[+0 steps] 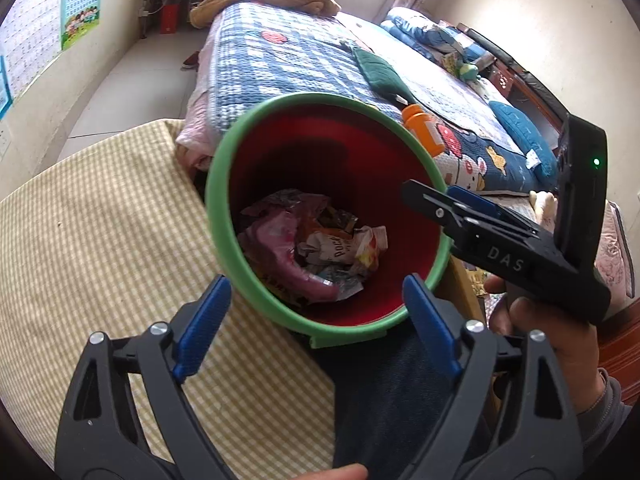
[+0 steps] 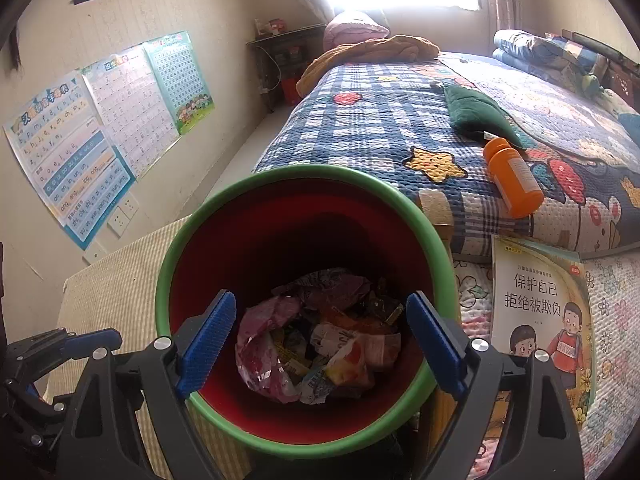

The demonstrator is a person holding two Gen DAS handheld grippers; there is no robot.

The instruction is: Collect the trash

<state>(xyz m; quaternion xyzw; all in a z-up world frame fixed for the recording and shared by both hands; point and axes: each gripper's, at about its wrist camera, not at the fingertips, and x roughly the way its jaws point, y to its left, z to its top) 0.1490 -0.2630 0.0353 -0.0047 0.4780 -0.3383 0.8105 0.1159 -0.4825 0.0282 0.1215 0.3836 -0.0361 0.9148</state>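
Observation:
A red bin with a green rim (image 1: 224, 184) stands between a checked cushion and the bed; it also shows in the right wrist view (image 2: 168, 280). Crumpled wrappers (image 1: 316, 248) lie at its bottom, seen too in the right wrist view (image 2: 320, 344). My left gripper (image 1: 316, 320) is open and empty above the bin's near rim. My right gripper (image 2: 320, 332) is open and empty over the bin's mouth; in the left wrist view it reaches in from the right (image 1: 440, 200). An orange bottle (image 2: 512, 178) lies on the bed; it shows in the left wrist view (image 1: 424, 128).
The bed with a blue patchwork quilt (image 2: 380, 120) lies behind the bin, with a green cloth (image 2: 472, 112) on it. A children's book (image 2: 540, 312) lies right of the bin. The yellow checked cushion (image 1: 100, 220) is at the left. Posters (image 2: 80, 152) hang on the left wall.

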